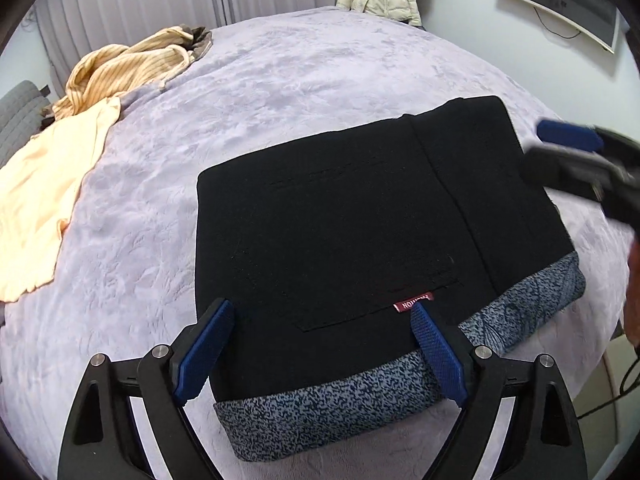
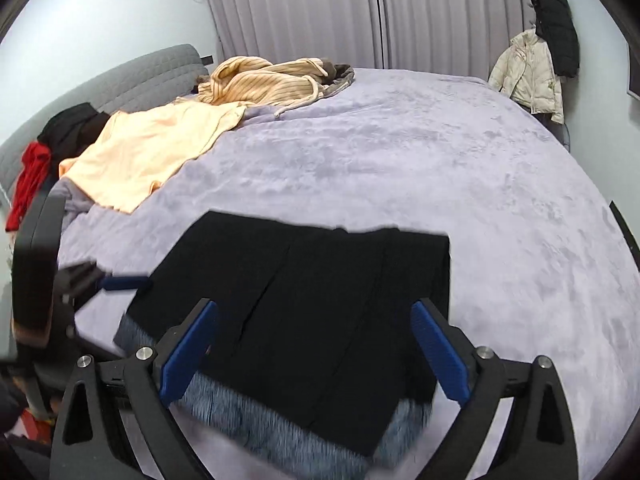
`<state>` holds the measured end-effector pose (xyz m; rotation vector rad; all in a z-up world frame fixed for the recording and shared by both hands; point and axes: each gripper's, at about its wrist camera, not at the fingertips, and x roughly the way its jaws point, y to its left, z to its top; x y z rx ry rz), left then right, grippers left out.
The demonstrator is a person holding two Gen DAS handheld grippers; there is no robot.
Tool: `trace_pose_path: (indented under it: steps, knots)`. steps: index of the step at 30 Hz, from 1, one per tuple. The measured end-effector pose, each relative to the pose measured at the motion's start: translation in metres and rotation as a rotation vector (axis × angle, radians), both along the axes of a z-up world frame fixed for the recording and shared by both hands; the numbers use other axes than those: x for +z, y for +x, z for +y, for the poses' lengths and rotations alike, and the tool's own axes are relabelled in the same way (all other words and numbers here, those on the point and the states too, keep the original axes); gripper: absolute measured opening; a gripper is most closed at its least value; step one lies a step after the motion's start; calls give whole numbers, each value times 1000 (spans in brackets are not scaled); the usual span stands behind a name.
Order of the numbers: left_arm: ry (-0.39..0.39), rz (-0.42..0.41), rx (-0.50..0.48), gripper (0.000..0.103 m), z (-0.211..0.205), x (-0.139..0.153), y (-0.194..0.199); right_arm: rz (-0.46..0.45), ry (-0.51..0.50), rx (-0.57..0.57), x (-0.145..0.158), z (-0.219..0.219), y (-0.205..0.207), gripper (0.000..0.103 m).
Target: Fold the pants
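Lavender plush bedding (image 1: 280,92) covers the wide bed that carries everything, with pale pleated curtains (image 2: 360,12) behind it and a grey quilted headboard (image 2: 132,80) at the far left. Black fabric pants with a blue-grey speckled waistband (image 1: 344,216) lie folded into a flat, compact rectangle near the bed's near edge, the waistband along the near side and a small red label (image 1: 414,303) showing just above it.

Judging by that tidy shape, the folding looks nearly or wholly done; the step in hand seems to be letting go and checking the result. A further move, if any, would call for one more fold across the rectangle or for smoothing its edges, with both tools coming down onto the cloth together.

Left gripper (image 1: 320,344) hangs tilted steeply down over the near left part of the pants, its blue-padded jaws spread wide with nothing pressed between them. Right gripper (image 2: 316,344) sits over the near right part, also angled down, jaws wide and gripping nothing; the cloth merely lies below.

Toward the far left corner of the bed lie a peach garment (image 2: 160,148), a tan striped garment (image 2: 264,80) and a red cloth (image 2: 30,176), well apart from the pants.
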<state>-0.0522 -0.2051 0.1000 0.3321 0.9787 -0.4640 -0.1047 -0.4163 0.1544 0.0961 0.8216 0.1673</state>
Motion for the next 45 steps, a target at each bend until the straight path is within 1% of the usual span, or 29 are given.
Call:
trace_pose_path:
  steps: [3,4,6,8,10,11,13,14,16,18,19,20,22,23,25,27,28,29,30,31,32,33,34,36,41,45]
  knots:
    - [-6,3,7,91,0,-2,5,58,27,18,-10,6,35,98]
    - [-9,6,10,91,0,-2,6,83,22,27,-16,10,48,98]
    - [-20,19,11,91,1,-5,9,143,-41,20,-37,16,70,98]
    - [-35,28,2,91,2,-7,13,209,-57,-1,-59,14,84,98]
    - [-30,28,-3,91,1,-9,14,223,-65,0,-72,14,87,98]
    - [-30,30,-4,91,2,-9,15,218,-63,0,-73,13,85,99]
    - [-51,42,1,91,6,-6,18,215,-69,4,-72,14,84,99]
    - [-74,48,7,91,9,-2,21,214,-67,4,-69,13,83,99]
    - [-126,38,48,91,20,12,30,182,-19,-11,-54,7,76,98]
    - [-135,9,120,91,31,24,49,134,67,-39,-36,-4,68,99]
    - [-124,8,154,91,34,27,60,122,74,-59,-31,-8,67,99]
    - [-94,15,199,91,37,27,77,119,55,-82,-28,-9,70,100]
    - [-45,30,274,91,39,24,106,146,4,-116,-30,-12,78,100]
    - [-27,46,307,91,40,20,119,164,3,-131,-33,-14,82,100]
    - [-9,116,389,91,48,7,143,190,13,-158,-36,-14,86,100]
    - [-24,191,447,91,57,-10,149,180,19,-164,-35,-11,84,100]
    - [-43,222,457,91,61,-17,151,179,22,-160,-35,-8,84,100]
    - [-37,235,458,91,61,-24,151,189,17,-159,-37,-5,85,101]
    - [-21,233,455,92,59,-29,142,211,2,-157,-42,-2,87,102]
    - [1,219,458,99,57,-31,136,240,-11,-151,-49,1,90,102]
    - [17,198,463,102,58,-32,131,279,-27,-149,-60,4,92,102]
    - [11,192,454,103,58,-28,125,290,-62,-156,-66,6,92,102]
    - [1,194,444,103,60,-26,119,278,-91,-156,-68,9,89,102]
    - [-14,184,432,103,66,-20,104,251,-112,-155,-63,13,78,102]
    - [-17,145,408,103,82,-8,75,217,-173,-141,-58,25,45,102]
    - [-40,148,404,103,94,-8,53,191,-207,-142,-59,32,13,102]
